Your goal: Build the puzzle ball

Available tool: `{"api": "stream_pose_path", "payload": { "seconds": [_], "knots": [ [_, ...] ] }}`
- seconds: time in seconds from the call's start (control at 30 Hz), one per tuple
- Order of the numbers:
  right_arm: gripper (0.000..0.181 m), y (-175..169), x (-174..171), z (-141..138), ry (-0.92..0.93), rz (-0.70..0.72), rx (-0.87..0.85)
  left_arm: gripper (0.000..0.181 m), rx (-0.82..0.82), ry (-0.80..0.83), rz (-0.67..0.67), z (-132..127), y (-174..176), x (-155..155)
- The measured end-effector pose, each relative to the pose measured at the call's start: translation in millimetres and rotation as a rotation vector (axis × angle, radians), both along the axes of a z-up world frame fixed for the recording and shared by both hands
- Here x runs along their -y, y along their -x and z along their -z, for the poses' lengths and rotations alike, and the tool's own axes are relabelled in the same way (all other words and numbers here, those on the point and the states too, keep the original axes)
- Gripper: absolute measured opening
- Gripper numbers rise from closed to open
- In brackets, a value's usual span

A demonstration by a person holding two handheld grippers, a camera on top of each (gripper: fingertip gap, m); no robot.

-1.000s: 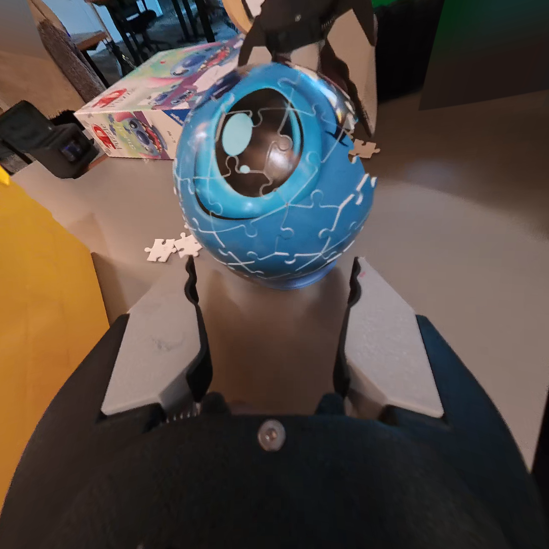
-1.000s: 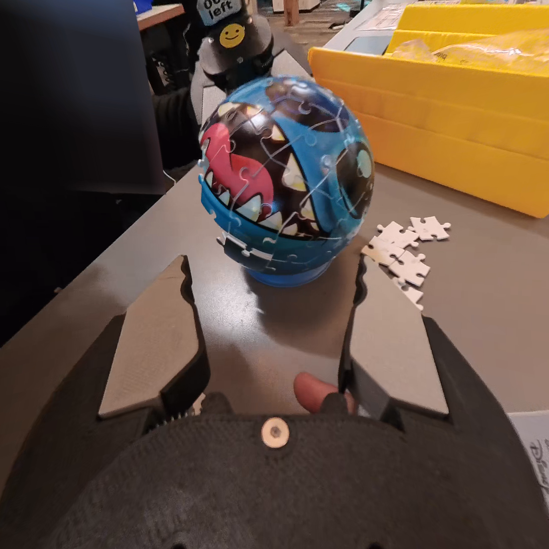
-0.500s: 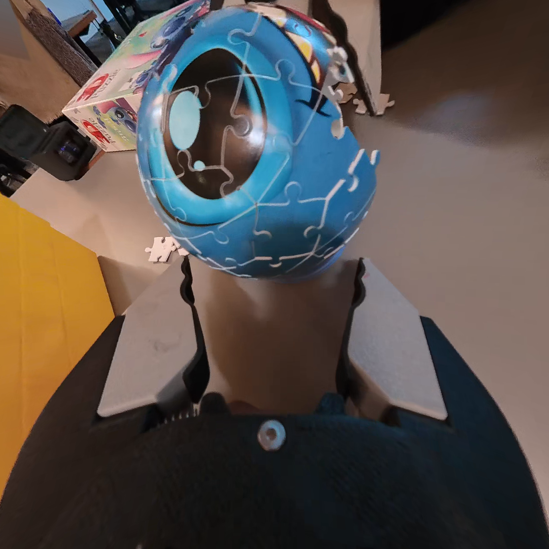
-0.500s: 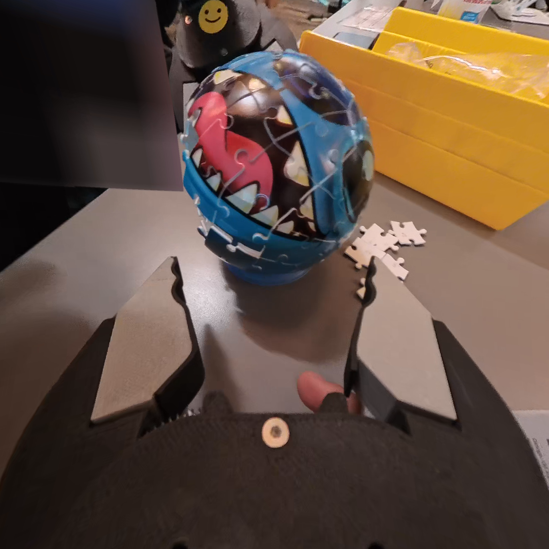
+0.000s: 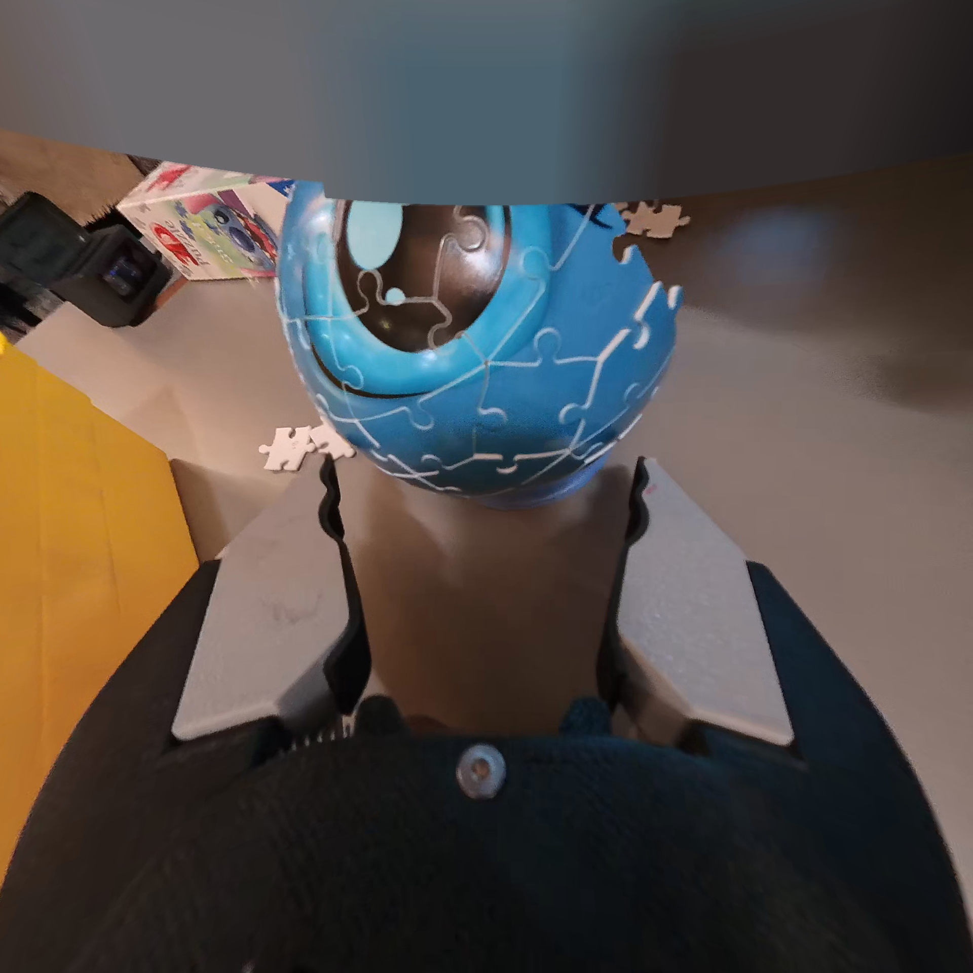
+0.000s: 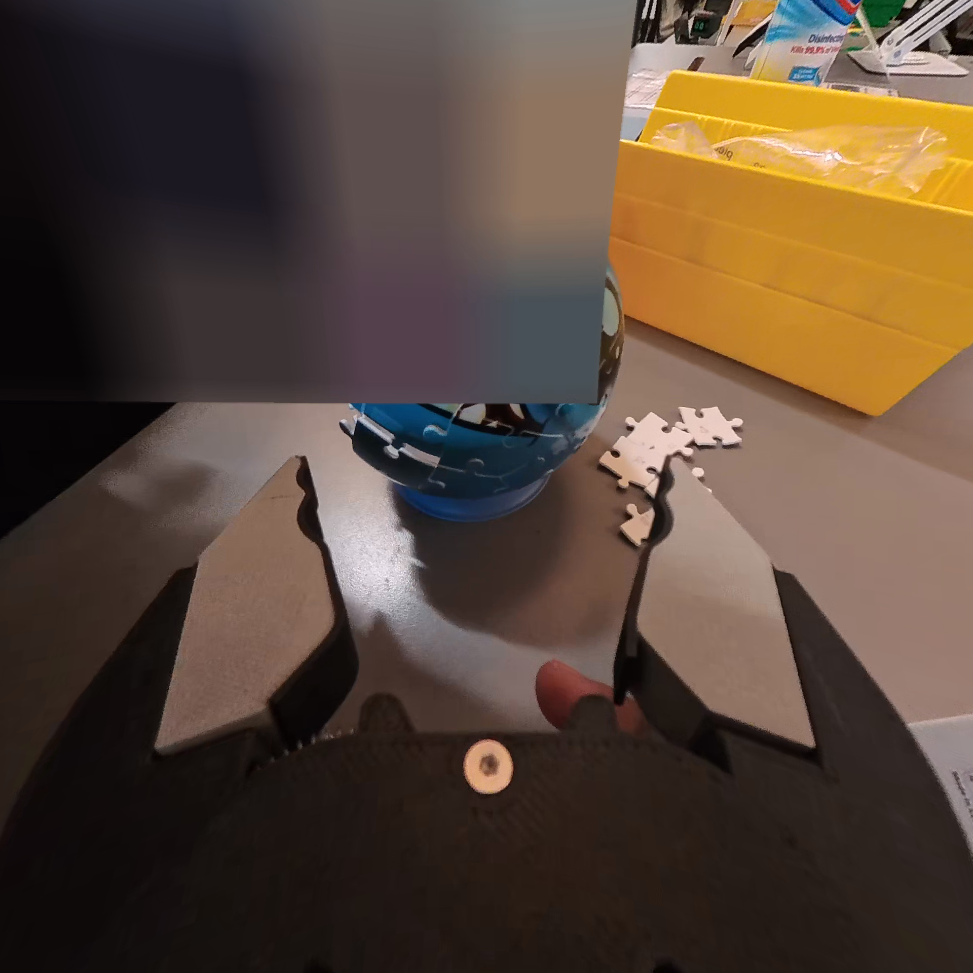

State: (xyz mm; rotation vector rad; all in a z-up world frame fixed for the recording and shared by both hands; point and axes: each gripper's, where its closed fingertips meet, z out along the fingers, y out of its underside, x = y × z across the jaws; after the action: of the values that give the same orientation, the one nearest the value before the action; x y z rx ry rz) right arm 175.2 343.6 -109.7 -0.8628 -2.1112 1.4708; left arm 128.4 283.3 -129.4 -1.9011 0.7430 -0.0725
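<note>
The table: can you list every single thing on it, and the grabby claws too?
puzzle ball: one, blue with a big dark eye, on its blue stand mid-table.
loose puzzle pieces: several, white side up, beside the ball; more behind it.
puzzle box: one, colourful, far left.
yellow bin: one, holding a clear plastic bag.
black device: one, table edge.
wipes tub: one, white and blue, background.
left hand-held gripper: open, empty.
right hand-held gripper: open, empty.
fingertip: one, under right gripper.

A glossy plastic sheen is shown on the puzzle ball (image 5: 474, 368), matt grey on the table (image 6: 474, 605), smooth plastic on the yellow bin (image 6: 790, 295).
</note>
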Motion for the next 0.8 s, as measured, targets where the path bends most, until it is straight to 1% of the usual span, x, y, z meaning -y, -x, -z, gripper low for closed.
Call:
{"api": "stream_pose_path", "payload": {
  "seconds": [0.13, 0.2, 0.27, 0.3, 0.4, 0.53, 0.7, 0.8],
  "knots": [
    [0.127, 2, -1, 2, -0.024, 0.031, -0.004, 0.108, 0.02, -0.033, -0.01, -6, 2, 0],
    [0.123, 0, -1, 4, -0.036, 0.033, 0.006, 0.108, 0.005, -0.042, -0.017, -6, 3, 0],
    [0.121, -1, -4, 7, -0.086, 0.056, 0.015, 0.106, -0.006, -0.051, -0.022, -6, 3, 0],
    [0.121, -2, -6, 4, -0.091, 0.073, 0.007, 0.106, -0.008, -0.06, -0.022, -7, 3, 0],
    [0.11, -10, -7, -12, 0.01, 0.074, -0.004, 0.104, -0.011, -0.098, -0.021, -11, 3, 2],
    [0.107, -21, -9, -14, 0.084, 0.088, -0.003, 0.102, -0.009, -0.11, -0.025, -13, 3, 2],
    [0.103, -30, -28, -42, 0.228, 0.146, -0.089, 0.101, -0.041, -0.124, -0.035, -12, 3, 2],
    [0.1, -30, -36, -40, 0.248, 0.176, -0.097, 0.101, -0.038, -0.123, -0.044, -12, 4, 1]
  ]
}}
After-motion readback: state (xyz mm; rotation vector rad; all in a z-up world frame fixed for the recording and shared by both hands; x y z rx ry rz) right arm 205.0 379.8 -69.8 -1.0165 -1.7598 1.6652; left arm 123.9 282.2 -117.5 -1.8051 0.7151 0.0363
